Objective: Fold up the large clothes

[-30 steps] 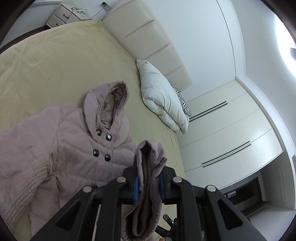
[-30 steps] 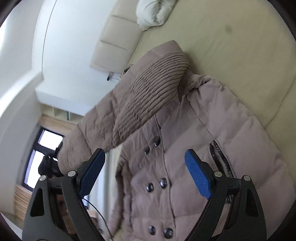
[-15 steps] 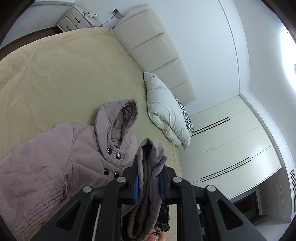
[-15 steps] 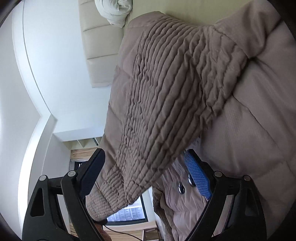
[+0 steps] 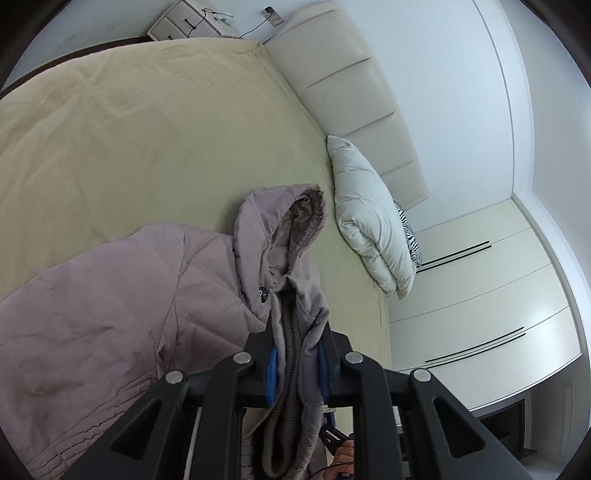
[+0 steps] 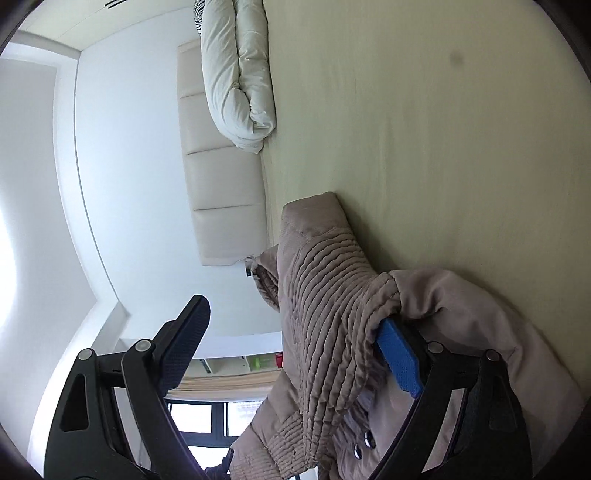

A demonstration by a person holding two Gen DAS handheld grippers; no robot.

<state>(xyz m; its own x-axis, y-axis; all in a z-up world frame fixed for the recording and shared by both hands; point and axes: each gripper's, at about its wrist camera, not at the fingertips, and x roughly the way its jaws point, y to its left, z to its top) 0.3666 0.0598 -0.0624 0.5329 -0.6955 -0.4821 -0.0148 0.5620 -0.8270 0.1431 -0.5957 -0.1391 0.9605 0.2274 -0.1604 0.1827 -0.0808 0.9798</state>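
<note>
A mauve hooded puffer coat (image 5: 110, 295) lies on the beige bed (image 5: 147, 129), hood (image 5: 291, 229) toward the headboard. My left gripper (image 5: 295, 365) is shut on the coat's sleeve cuff (image 5: 295, 332), with its knitted inner cuff, and holds it above the coat. In the right wrist view the lifted sleeve (image 6: 325, 325) with its ribbed stitching hangs between the fingers of my right gripper (image 6: 295, 347), which is open; the blue pad (image 6: 399, 358) sits right beside the fabric. The coat's body (image 6: 480, 332) lies below, buttons showing.
A folded white duvet (image 5: 369, 229) lies by the padded headboard (image 5: 351, 92), with a zebra-print pillow behind it. A nightstand (image 5: 188, 22) stands at the far corner. White wardrobes (image 5: 480, 295) line the wall past the bed. A window (image 6: 221, 417) shows in the right view.
My left gripper has carried the cuff further over the coat toward the hood. The right view has swung, and the sleeve now hangs lower between its open fingers.
</note>
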